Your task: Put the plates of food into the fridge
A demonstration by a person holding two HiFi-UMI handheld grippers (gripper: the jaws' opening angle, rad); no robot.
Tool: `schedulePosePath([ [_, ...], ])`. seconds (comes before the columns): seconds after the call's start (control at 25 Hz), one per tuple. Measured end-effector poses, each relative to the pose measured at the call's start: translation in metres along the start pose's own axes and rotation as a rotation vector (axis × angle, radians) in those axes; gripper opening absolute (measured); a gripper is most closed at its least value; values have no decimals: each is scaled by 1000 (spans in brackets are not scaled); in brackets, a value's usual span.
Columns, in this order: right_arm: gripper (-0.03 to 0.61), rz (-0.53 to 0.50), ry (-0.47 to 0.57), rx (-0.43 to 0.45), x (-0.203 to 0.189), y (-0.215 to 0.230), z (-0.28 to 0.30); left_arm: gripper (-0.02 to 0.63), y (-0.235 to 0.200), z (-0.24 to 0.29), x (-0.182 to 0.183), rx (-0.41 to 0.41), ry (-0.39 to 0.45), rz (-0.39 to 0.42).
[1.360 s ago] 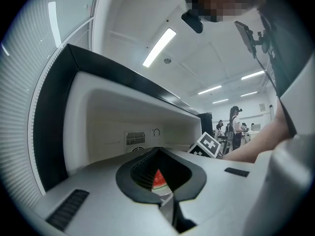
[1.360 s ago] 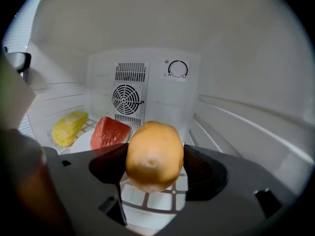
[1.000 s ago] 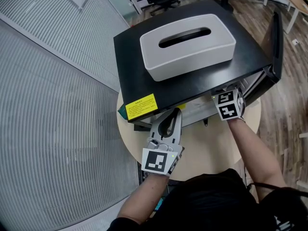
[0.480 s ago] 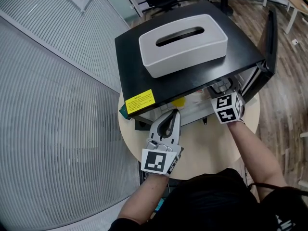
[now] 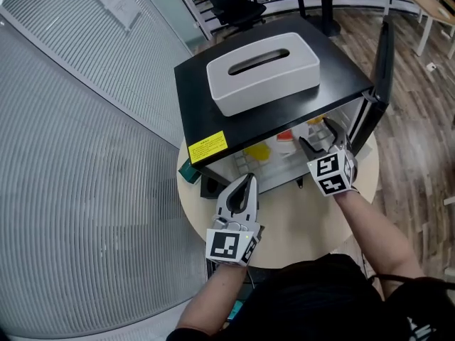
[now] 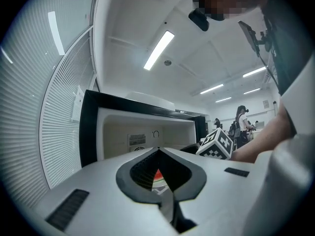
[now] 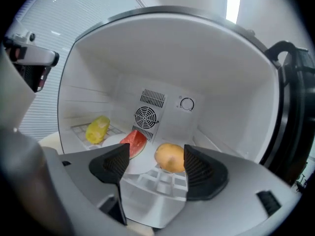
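In the head view, a small black fridge (image 5: 213, 112) with its door open is sitting on a round beige counter (image 5: 298, 215), carrying a white tissue box (image 5: 261, 69). The left gripper (image 5: 247, 182) is pointing at the fridge front. The right gripper (image 5: 328, 144) is reaching into the opening.

In the left gripper view, the fingers (image 6: 197, 171) are pressing together, holding nothing.

In the right gripper view, the fingers (image 7: 110, 166) are standing apart and empty. Beyond them, a white round plate (image 7: 140, 163) is sitting on the fridge shelf, carrying a red watermelon slice (image 7: 134, 140). A yellow-brown potato (image 7: 170, 157) is resting just beside the slice, and a yellow corn cob (image 7: 97, 128) is lying further left.
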State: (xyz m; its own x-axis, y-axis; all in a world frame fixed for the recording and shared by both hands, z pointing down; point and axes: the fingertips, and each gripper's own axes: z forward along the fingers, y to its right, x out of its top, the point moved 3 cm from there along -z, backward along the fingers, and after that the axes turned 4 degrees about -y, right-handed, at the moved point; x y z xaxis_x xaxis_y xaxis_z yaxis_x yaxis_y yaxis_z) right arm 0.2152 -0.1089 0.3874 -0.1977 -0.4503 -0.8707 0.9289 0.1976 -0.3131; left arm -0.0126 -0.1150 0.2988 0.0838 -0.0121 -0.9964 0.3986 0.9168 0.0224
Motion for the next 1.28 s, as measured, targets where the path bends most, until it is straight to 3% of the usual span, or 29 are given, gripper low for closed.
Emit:
schedulePosePath([
  [0.28,348,-6,40,51,-2,-12,-27,5,6,-19,2,19,20,3],
  [0.48,348,105,115,145,7,-18,-60,5,9,-33,12,41,46,17],
  [0.76,348,211,219,192,9,-17,-107,5,8,-58,7,77,39,49],
  [1.28,328,189,242,242,-33,-22,-158,5,-12,-106,-33,170,-23,-8],
])
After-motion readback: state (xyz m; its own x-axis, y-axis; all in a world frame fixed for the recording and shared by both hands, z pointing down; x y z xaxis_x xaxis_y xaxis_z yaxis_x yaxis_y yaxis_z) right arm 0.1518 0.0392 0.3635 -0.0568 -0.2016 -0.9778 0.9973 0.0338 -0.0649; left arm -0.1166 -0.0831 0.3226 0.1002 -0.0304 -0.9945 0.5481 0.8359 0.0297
